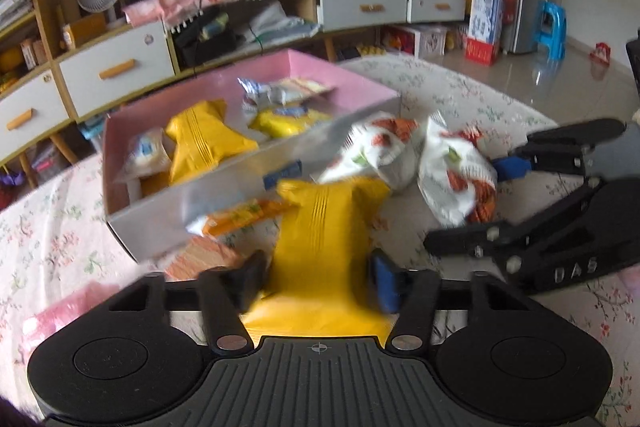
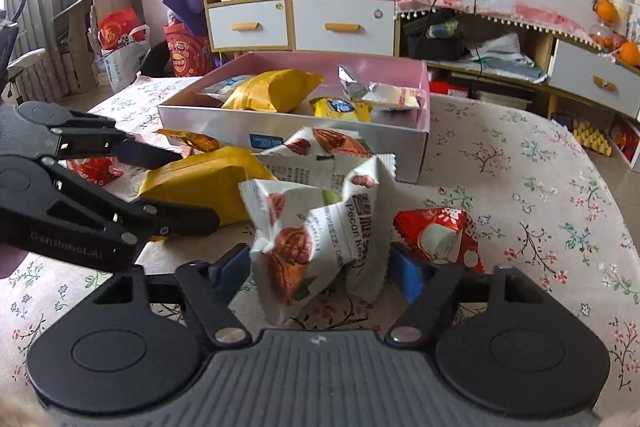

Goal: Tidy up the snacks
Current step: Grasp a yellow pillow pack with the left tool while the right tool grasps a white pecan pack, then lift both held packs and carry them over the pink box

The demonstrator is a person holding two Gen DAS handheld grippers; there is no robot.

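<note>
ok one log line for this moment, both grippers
left gripper: around yellow packet, on table | right gripper: around pecan packet | box: partly filled

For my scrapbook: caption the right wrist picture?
Right tool around a white nut packet, pink box behind.

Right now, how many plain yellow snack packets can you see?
2. One yellow packet lies on the table between the left gripper fingers. The other yellow packet is inside the box. More may be hidden under other snacks.
</note>
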